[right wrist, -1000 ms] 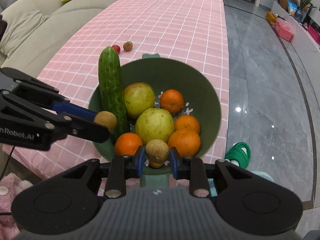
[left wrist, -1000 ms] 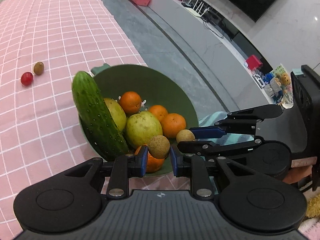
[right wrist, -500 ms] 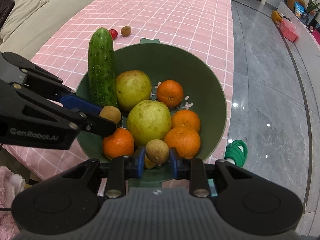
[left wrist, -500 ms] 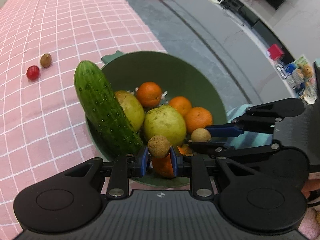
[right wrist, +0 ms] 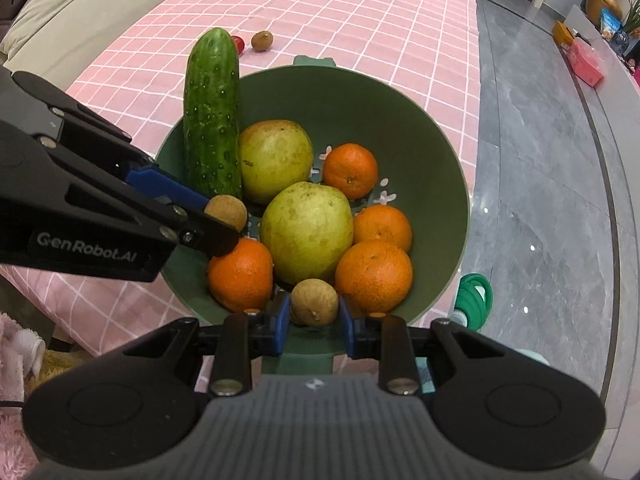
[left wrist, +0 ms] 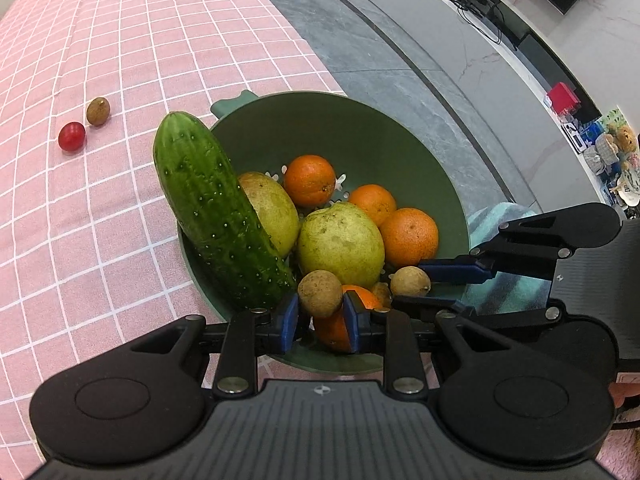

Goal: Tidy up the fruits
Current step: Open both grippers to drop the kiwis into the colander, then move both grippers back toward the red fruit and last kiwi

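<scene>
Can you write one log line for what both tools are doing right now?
left tool: shut on longan | right tool: shut on second longan | both above green bowl

light: bright, even, soft shadows | glare: small highlights on floor (right wrist: 532,248) | focus: sharp centre, mild edge softness | distortion: strong fisheye curving at edges

Hidden, cropped and unclear parts

In the right wrist view, we saw the cucumber (right wrist: 212,120) cover most of the red cherry tomato (right wrist: 239,43) near the upper middle, and the left gripper (right wrist: 224,220) hid part of the longan (right wrist: 229,213) it carried. At the lower centre of the left wrist view, a small brown fruit (left wrist: 382,293) behind the orange (left wrist: 340,320) was too hidden for us to identify; shelf items at the right edge were blurred.
</scene>
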Action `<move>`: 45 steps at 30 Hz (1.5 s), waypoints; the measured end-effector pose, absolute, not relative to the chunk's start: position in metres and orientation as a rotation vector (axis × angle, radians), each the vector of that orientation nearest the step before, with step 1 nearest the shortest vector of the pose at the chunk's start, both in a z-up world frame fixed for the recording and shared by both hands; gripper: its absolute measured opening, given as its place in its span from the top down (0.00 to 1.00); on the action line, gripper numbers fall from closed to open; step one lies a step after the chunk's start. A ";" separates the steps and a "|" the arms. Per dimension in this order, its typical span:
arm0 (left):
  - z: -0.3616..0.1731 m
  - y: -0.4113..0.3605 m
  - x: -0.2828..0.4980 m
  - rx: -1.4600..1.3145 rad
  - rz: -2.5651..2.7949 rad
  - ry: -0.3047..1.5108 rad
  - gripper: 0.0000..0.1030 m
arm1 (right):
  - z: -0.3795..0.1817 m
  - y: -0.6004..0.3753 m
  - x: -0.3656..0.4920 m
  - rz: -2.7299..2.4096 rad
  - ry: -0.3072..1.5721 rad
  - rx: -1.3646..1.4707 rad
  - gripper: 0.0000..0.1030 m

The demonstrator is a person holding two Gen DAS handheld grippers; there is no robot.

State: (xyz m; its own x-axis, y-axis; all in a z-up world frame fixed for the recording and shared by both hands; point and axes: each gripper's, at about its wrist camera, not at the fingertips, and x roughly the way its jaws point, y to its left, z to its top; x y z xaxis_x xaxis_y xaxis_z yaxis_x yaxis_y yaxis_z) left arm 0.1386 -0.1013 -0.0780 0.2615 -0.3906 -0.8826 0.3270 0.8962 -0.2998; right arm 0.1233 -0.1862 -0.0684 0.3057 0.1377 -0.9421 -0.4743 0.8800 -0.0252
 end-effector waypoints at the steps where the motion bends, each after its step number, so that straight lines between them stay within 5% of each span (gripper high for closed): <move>1: -0.078 -0.102 0.138 -0.058 -0.486 1.211 0.69 | -0.068 -0.187 0.124 0.415 1.196 -0.324 0.78; 12: -0.069 -0.104 0.130 -0.024 -0.510 1.180 0.51 | -0.063 -0.186 0.121 0.405 1.182 -0.329 0.75; 15: -0.060 -0.102 0.127 -0.026 -0.518 1.154 0.48 | -0.058 -0.186 0.119 0.401 1.168 -0.334 0.63; 18: -0.049 -0.097 0.123 -0.021 -0.511 1.124 0.48 | -0.051 -0.186 0.117 0.398 1.153 -0.340 0.61; 23: -0.029 -0.085 0.118 -0.030 -0.485 1.064 0.48 | -0.036 -0.185 0.115 0.378 1.104 -0.344 0.43; 45: 0.010 0.016 0.114 -0.151 -0.161 0.857 0.47 | 0.018 -0.131 0.154 0.436 0.927 -0.164 0.34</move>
State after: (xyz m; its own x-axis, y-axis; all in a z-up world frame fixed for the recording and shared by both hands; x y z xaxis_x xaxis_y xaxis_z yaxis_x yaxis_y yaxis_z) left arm 0.1143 0.0158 0.0100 0.6443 -0.2011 -0.7379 0.0803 0.9773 -0.1962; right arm 0.1543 -0.1312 0.0179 0.5202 0.2924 -0.8024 -0.4317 0.9007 0.0483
